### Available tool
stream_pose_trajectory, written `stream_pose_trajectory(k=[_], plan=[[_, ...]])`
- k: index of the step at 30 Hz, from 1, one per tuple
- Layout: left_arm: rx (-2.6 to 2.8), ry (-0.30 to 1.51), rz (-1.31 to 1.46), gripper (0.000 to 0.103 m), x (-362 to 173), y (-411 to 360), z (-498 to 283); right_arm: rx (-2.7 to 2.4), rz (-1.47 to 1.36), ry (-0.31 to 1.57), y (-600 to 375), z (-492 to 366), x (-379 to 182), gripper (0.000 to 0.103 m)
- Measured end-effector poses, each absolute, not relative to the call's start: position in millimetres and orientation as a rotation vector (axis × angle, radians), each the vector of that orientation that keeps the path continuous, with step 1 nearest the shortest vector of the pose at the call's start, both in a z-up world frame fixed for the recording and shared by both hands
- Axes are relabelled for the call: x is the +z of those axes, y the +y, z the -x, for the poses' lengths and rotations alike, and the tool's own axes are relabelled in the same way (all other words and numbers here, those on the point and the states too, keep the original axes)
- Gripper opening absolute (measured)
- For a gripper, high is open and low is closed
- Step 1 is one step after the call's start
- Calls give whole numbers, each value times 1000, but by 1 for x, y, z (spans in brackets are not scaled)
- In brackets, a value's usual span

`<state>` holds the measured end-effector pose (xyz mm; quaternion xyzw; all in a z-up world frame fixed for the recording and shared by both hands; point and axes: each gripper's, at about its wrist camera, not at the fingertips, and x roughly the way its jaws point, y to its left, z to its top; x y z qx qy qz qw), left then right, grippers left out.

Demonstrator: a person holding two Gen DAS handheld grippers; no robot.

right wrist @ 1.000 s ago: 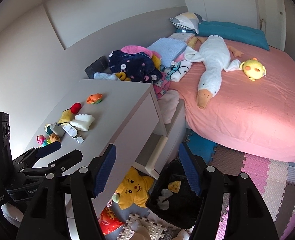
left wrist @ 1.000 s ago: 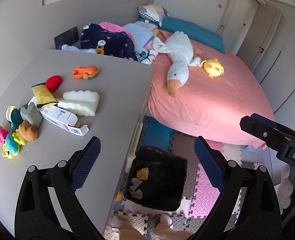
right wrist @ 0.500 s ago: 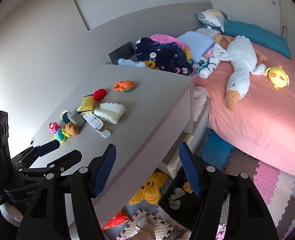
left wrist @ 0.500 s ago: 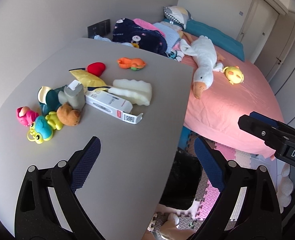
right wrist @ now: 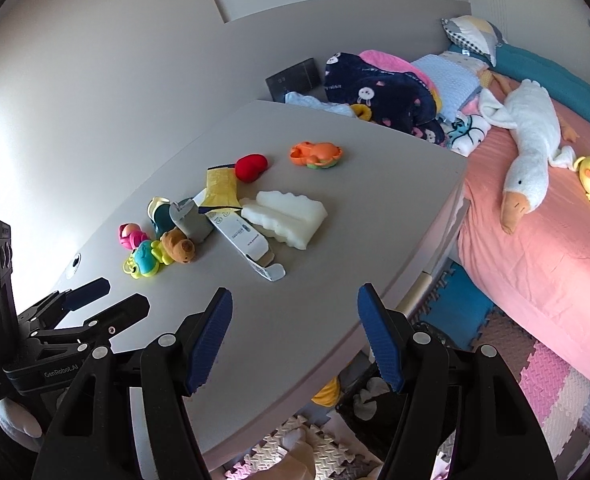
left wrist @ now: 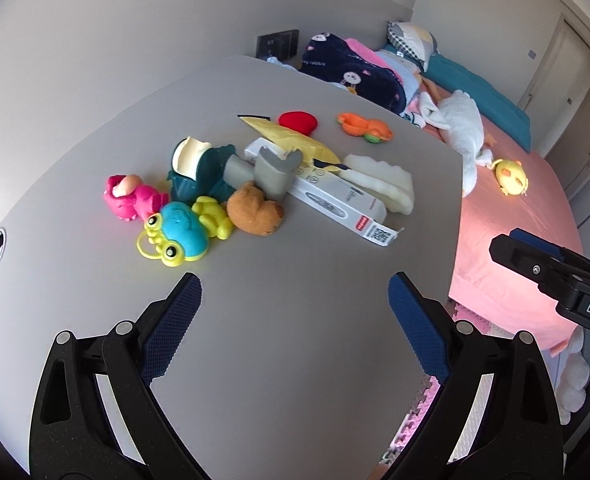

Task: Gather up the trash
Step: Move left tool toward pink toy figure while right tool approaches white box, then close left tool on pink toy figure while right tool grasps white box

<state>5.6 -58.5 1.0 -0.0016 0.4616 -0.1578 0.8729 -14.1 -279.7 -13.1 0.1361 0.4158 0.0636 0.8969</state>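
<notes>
On the grey desk [left wrist: 295, 312] lie an opened white carton [left wrist: 335, 204], a white foam block [left wrist: 383, 184], a yellow wrapper [left wrist: 291, 140] and a grey cardboard piece [left wrist: 275, 172]. They also show in the right wrist view: carton [right wrist: 247, 244], foam [right wrist: 287, 216], wrapper [right wrist: 221, 186]. My left gripper [left wrist: 295, 320] is open and empty above the desk's near part. My right gripper [right wrist: 295, 332] is open and empty over the desk's front edge. The black trash bin [right wrist: 379, 400] stands on the floor below the desk, mostly hidden.
Small toys crowd the trash: a pink figure [left wrist: 131, 196], a blue-yellow frog [left wrist: 175, 236], a brown bear [left wrist: 255, 212], a red heart [left wrist: 297, 122], an orange toy [left wrist: 365, 128]. A pink bed [right wrist: 543, 232] with a white goose plush [right wrist: 531, 152] stands to the right.
Both grippers have swung left and forward from over the bin and floor to over the desk. The trash and toys now lie closer ahead. Both stay open.
</notes>
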Motion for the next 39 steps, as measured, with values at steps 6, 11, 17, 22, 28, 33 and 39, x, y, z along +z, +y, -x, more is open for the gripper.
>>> stream_pose_trajectory(k=[6, 11, 17, 22, 28, 33, 39], plan=[[-293, 972, 26, 91, -3, -37, -23, 180, -247, 883, -255, -10, -17, 66], [-267, 984, 52, 91, -8, -18, -38, 224, -219, 915, -234, -30, -25, 66], [-227, 989, 80, 91, -15, 3, -54, 265, -187, 970, -215, -56, -40, 61], [-223, 991, 89, 91, -18, 14, -68, 283, -159, 1005, -205, -72, -51, 59], [-194, 1001, 119, 91, -24, 28, -83, 280, -133, 1034, -201, -90, -60, 57], [-166, 1014, 146, 91, -32, 40, -96, 283, -111, 1044, -200, -104, -66, 52], [-145, 1018, 168, 91, -36, 50, -112, 273, -79, 1022, -197, -117, -63, 52]])
